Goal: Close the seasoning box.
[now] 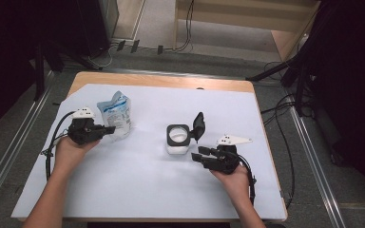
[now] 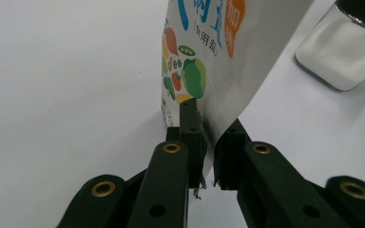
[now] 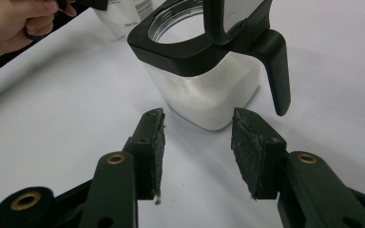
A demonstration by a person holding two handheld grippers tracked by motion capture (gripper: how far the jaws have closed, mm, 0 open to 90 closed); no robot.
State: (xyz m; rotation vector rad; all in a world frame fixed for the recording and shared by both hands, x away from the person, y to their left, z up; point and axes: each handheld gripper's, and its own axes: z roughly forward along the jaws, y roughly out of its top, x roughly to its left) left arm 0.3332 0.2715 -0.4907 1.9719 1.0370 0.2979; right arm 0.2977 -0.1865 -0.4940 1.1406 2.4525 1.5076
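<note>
Fingers of the left gripper (image 2: pixel 208 156) pinch the lower edge of a white printed plastic pouch (image 2: pixel 209 57) near the worktop's (image 1: pixel 138 185) left edge. The right gripper (image 3: pixel 197 154), half open and empty, faces a clear square jar with black flip lid (image 3: pixel 204 71) mid-worktop.

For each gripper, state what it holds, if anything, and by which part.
Left gripper: salt pouch, pinched at its edge. Right gripper: nothing, jaws open.

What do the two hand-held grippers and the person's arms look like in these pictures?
Both the left gripper and the right gripper are black, each topped by a white-grey three-cornered plate with dark dots. A black cable trails from each. In the gripper views the black fingers carry rough dark pads and brass-coloured pivot rings. The forearms are bare, with no sleeves visible.
</note>
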